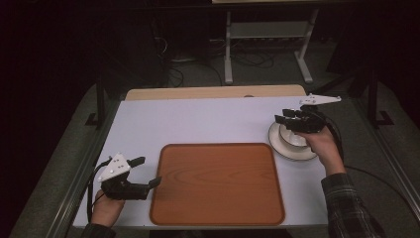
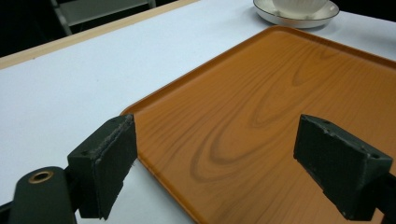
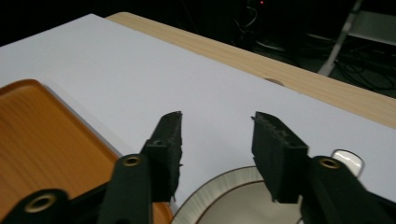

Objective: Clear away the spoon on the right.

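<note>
left tongs (image 2: 215, 158) spread over tray (image 2: 280, 116) edge | right tongs (image 3: 217, 154) half-spread, empty, above saucer (image 3: 219, 196) rim

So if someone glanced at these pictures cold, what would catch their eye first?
Probably the big orange wood-grain tray lying bare at the middle of the white table. Next, the white saucer with a cup on it at the right, where the right claw hovers with jaws apart.

tray (image 1: 218, 183): table centre | saucer (image 1: 289, 148): right of tray | cup (image 2: 299, 5): on saucer
</note>
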`<state>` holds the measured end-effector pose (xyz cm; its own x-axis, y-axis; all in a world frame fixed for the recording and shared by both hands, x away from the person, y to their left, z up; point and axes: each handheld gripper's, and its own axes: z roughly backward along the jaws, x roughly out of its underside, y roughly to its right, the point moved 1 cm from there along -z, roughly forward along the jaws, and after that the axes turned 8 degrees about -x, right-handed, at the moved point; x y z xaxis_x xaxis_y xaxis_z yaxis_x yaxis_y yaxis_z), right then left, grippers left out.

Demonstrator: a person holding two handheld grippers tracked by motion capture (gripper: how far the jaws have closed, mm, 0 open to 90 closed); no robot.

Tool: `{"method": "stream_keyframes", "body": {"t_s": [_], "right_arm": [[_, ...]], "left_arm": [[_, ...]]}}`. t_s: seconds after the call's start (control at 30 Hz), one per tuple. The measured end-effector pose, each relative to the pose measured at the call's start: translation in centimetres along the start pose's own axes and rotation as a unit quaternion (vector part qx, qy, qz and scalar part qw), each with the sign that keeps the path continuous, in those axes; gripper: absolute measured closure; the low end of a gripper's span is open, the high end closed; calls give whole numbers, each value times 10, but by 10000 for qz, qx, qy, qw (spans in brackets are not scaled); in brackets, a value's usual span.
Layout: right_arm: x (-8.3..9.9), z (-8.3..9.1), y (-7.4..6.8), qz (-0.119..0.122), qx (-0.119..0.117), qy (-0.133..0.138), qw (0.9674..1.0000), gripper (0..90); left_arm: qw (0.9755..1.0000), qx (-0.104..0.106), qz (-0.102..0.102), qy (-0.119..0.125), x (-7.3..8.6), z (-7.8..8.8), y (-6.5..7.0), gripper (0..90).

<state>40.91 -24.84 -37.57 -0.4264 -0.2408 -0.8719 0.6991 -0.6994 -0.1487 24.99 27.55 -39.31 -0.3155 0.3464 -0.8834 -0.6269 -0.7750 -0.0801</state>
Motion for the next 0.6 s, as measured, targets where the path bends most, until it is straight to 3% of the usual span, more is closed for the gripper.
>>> {"method": "stream_keyframes", "body": {"t_s": [0.03,0.2,0.37,0.6], "right_arm": [[0,1,3,-63,51,26,10000,618],[0,-1,7,-148,213,-2,9997,722],[5,-6,18,-271,540,-142,9981,861],[9,-10,27,-292,714,-244,9967,893]], "left_arm": [[10000,-20,6,-27,2,2,0,129],[10000,-70,1,-6,2,5,1,129],[10000,-84,18,-26,3,4,0,129],[10000,-75,45,-18,3,4,-1,129]]}}
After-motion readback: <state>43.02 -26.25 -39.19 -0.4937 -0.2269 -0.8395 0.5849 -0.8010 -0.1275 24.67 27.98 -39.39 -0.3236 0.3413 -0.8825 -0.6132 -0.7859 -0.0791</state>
